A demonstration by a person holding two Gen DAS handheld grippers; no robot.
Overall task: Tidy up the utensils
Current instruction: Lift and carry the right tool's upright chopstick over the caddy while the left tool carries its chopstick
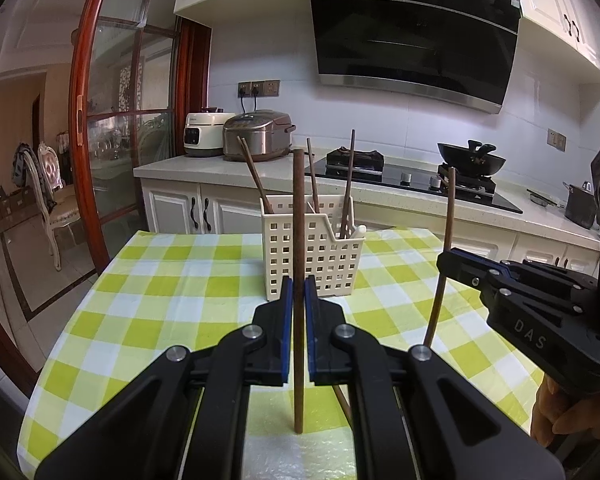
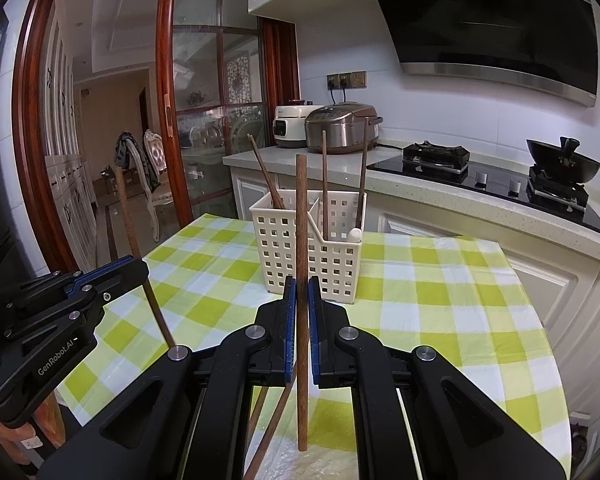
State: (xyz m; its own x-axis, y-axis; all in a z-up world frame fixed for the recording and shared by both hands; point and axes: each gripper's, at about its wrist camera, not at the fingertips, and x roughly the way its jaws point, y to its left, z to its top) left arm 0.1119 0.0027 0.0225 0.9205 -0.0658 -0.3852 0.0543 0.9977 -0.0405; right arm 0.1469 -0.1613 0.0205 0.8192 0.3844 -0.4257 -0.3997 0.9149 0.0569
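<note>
Left wrist view: left hand-held gripper [image 1: 299, 292] clamped on an upright chopstick [image 1: 298, 216], tip on the desk [image 1: 172, 280]; right hand-held gripper [image 2: 301, 292] likewise pinching another chopstick [image 2: 301, 220]. Both near the basket [image 1: 312, 252]. Judged light, stiff, slippery; best gripped mid-shaft.

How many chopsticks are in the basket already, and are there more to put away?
Three chopsticks already stand in the cream basket. The left gripper is shut on one chopstick, and the right gripper on another. At least two more lie on the checked tablecloth.
</note>
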